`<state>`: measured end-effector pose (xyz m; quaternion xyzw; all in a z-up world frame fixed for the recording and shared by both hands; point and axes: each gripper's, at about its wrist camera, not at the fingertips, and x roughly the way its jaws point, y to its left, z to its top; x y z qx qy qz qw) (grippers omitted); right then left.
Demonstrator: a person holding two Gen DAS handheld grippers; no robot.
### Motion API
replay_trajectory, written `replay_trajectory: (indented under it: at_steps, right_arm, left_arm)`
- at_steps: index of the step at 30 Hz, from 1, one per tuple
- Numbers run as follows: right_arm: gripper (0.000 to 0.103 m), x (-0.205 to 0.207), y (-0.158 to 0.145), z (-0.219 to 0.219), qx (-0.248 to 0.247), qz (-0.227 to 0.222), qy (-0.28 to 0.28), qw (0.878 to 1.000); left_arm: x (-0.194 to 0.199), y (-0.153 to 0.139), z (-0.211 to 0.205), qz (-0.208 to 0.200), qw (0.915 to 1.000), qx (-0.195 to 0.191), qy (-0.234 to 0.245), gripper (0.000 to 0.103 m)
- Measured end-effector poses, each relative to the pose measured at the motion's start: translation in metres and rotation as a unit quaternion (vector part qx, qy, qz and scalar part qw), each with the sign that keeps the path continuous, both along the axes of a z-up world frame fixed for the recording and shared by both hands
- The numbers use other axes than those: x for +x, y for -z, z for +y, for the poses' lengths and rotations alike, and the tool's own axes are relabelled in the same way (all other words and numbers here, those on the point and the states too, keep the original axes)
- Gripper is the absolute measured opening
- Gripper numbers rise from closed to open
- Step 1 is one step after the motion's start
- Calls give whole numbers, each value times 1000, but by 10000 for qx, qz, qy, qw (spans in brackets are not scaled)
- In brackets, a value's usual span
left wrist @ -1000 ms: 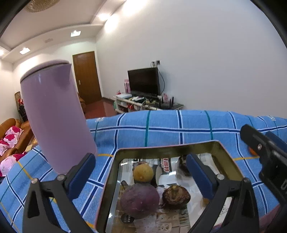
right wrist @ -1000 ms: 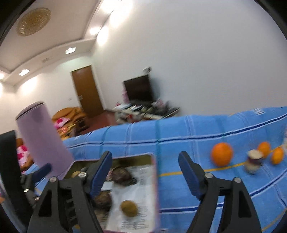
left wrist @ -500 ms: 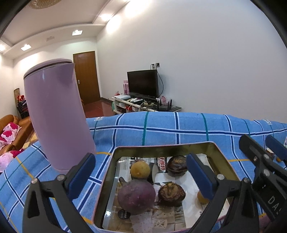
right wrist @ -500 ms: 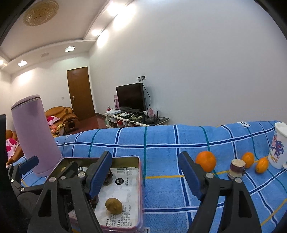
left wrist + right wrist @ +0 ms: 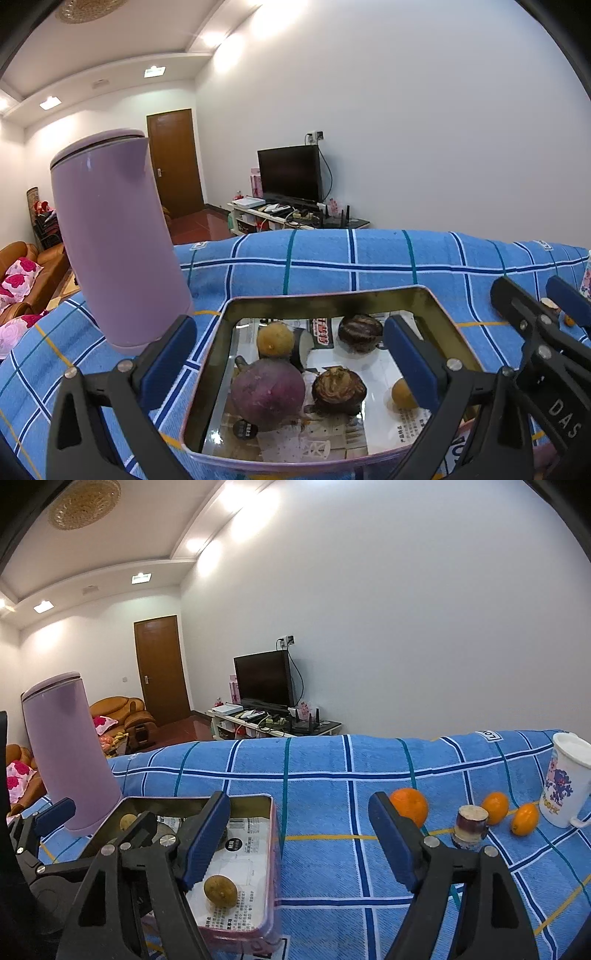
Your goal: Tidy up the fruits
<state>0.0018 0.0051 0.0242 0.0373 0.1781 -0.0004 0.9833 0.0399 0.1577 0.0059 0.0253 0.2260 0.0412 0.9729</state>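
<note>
A metal tin tray [image 5: 325,299] on the blue checked cloth holds a large purple fruit [image 5: 267,393], two dark brown fruits [image 5: 360,332], and small yellow-brown fruits [image 5: 275,338]. My left gripper [image 5: 291,363] is open and empty, hovering over the tray. My right gripper [image 5: 299,843] is open and empty, above the cloth beside the tray's right wall [image 5: 275,853]. Three oranges [image 5: 410,806] and a small purple-and-white cut piece [image 5: 471,825] lie on the cloth to the right.
A tall lilac kettle [image 5: 114,236] stands left of the tray. A white printed mug [image 5: 565,784] stands at the far right. The right gripper's body [image 5: 546,347] shows at the left wrist view's right edge. A room lies beyond the table.
The right gripper swung right from over the tray to over the cloth beside it. The left gripper shifted slightly and the view steadied.
</note>
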Motion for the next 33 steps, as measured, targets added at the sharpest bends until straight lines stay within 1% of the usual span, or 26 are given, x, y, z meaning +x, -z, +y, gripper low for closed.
replay_trajectory:
  at_steps: [13,19,25,33]
  right_arm:
    - [79,-16,-1,-13,-129,-8,23,9999]
    - [79,-26,-1,-18,-418,-14,12,9991]
    - [79,-35,-1,-25,-513,-51,3,9987]
    - [79,-44,-1,-38,-521,-2,39,9986]
  left_arm:
    - [-8,0,-9,19,10000,55,15,103]
    - [-13,0,-9,7,9999,-151,-17,103]
    - [-21,-1,-14,-58,9999,-126,-22,103]
    - [-32,-2,-32,-71,9999,31,140,103]
